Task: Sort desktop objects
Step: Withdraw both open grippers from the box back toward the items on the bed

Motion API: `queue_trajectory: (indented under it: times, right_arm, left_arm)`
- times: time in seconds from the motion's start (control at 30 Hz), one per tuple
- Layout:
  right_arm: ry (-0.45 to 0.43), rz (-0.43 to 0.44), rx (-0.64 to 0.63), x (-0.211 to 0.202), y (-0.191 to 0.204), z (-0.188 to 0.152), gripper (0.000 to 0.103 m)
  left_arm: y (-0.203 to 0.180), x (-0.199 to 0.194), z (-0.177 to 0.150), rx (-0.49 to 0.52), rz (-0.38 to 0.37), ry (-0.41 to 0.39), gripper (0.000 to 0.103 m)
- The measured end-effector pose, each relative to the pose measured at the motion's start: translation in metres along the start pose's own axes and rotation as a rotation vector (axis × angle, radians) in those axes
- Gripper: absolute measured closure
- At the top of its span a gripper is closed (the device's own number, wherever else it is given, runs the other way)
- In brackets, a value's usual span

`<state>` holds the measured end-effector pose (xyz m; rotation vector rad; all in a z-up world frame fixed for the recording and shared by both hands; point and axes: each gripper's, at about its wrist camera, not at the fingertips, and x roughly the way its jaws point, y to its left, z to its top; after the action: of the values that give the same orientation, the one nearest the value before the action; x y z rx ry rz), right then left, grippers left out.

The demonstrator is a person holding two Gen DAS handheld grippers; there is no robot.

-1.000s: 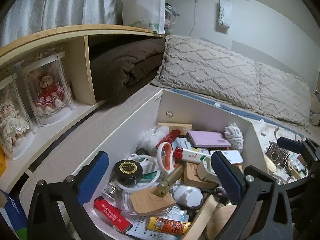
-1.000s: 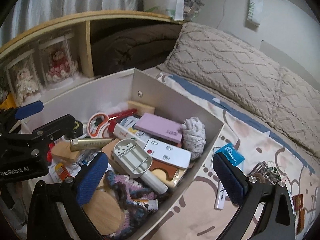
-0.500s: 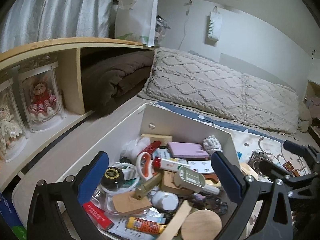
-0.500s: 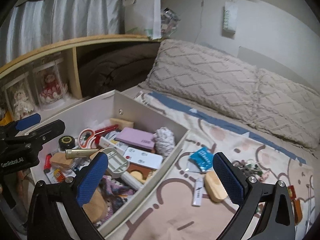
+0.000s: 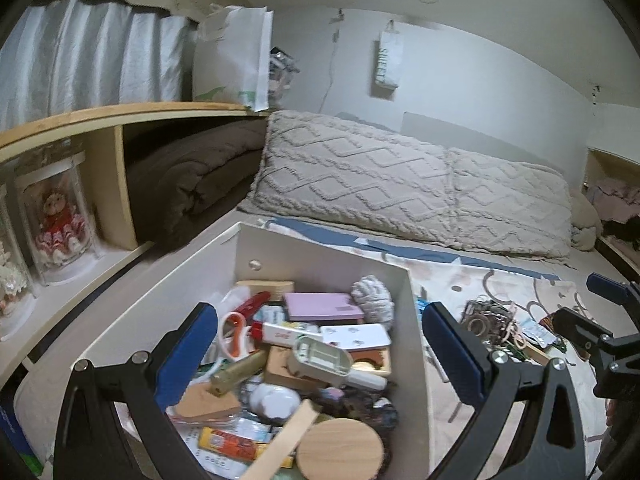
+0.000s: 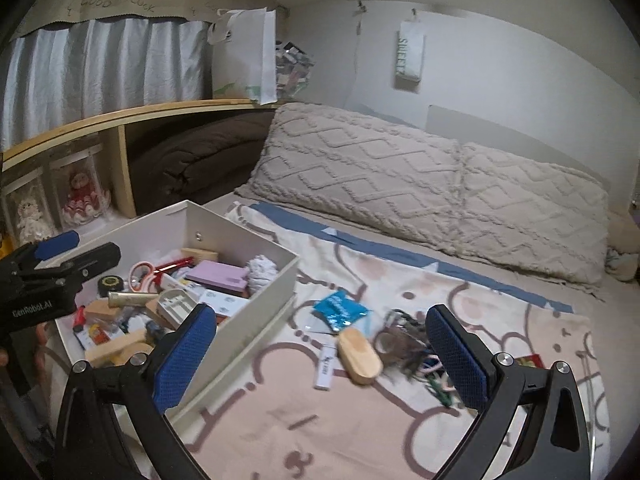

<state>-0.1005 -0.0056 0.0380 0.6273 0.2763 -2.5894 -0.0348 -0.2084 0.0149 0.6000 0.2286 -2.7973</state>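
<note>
both grippers, left (image 5: pixel 318 354) over the full box (image 5: pixel 416 344), right (image 6: pixel 320 354) above the bedspread (image 6: pixel 320 420), gape empty.

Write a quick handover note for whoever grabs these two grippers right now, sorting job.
Left gripper: open, empty, over the white storage box.
Right gripper: open, empty, over the patterned bedsheet.
Done: box already holds many items, such as the lilac flat case and orange-handled scissors.
Left on the sheet: oval wooden piece, blue foil packet, small white stick, tangle of rings and bands.
</note>
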Motion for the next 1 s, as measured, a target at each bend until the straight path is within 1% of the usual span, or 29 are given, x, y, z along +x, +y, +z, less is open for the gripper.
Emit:
queue_trajectory:
  times: [0.13, 0.3, 0.5, 0.77, 1.0]
  right_arm:
    - [-0.007, -0.042, -0.004, -0.011, -0.017, -0.011, 0.000]
    - [-0.034, -0.096, 0.010, -0.031, -0.045, -0.025, 0.000]
    - [-0.073, -0.158, 0.033, -0.052, -0.069, -0.041, 0.000]
    - [-0.097, -0.185, 0.089, -0.063, -0.091, -0.064, 0.000]
    - [-0.114, -0.192, 0.100, -0.070, -0.101, -0.076, 0.000]
  left_arm:
    - [-0.014, -0.002, -0.001, 0.023, -0.011, -0.013, 0.000]
    - [-0.029, -0.005, -0.003, 0.021, -0.047, -0.036, 0.000]
    - [-0.051, -0.012, -0.004, 0.032, -0.079, -0.079, 0.000]
    - [-0.076, -0.022, -0.008, 0.066, -0.116, -0.113, 0.000]
    - [-0.094, -0.027, -0.013, 0.094, -0.144, -0.117, 0.000]
